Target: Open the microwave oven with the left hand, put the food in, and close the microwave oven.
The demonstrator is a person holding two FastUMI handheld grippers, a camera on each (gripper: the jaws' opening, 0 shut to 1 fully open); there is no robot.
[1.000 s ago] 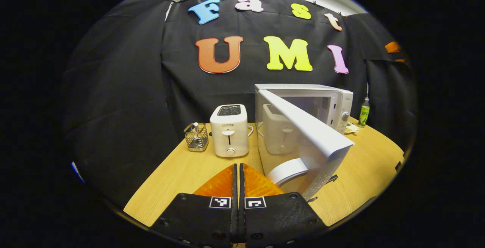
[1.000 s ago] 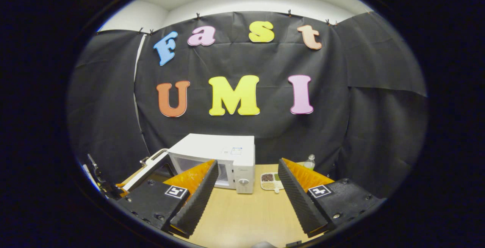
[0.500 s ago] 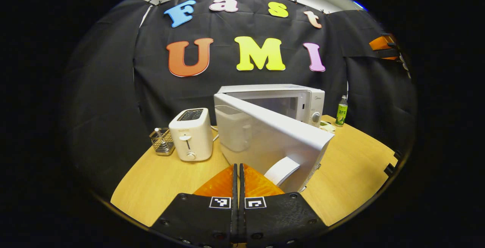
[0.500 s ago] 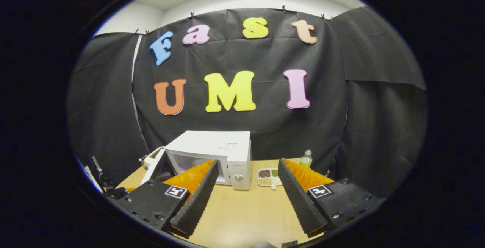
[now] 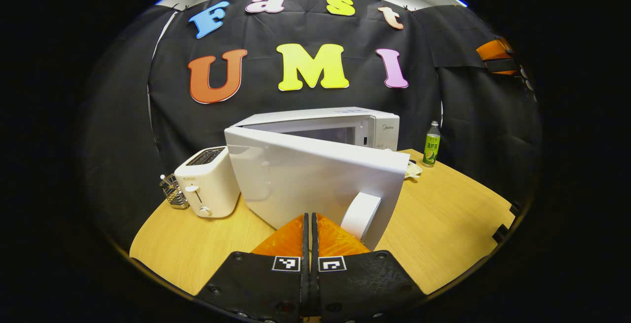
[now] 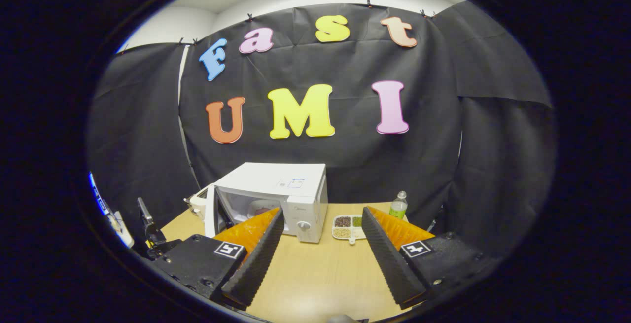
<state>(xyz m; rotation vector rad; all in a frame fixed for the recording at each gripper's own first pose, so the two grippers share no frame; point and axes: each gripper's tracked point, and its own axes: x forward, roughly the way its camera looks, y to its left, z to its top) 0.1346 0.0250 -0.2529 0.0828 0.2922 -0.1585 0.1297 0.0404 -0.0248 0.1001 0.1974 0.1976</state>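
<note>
The white microwave (image 5: 340, 121) is sitting on the wooden table (image 5: 443, 224), with its long side running left to right and its front facing the near side of the table. Its door (image 5: 315, 180) is swinging out toward the left gripper (image 5: 310, 224), hinged on the left, with the white handle (image 5: 362, 214) at the door's free right edge. In the left gripper view, a toaster (image 5: 207, 189) is standing left of the microwave, and a wire basket (image 5: 172, 192) is sitting just left of the toaster. The left gripper's fingers (image 5: 288, 239) are pressed together with nothing between them, just in front of the door. Right of the microwave, a divided food tray (image 6: 347, 227) is holding dark, green and pale bits. A green bottle (image 5: 432, 143) is standing upright farther right. The right gripper (image 6: 320, 224) is hanging over bare table in front of the microwave, its fingers spread wide and holding nothing.
</note>
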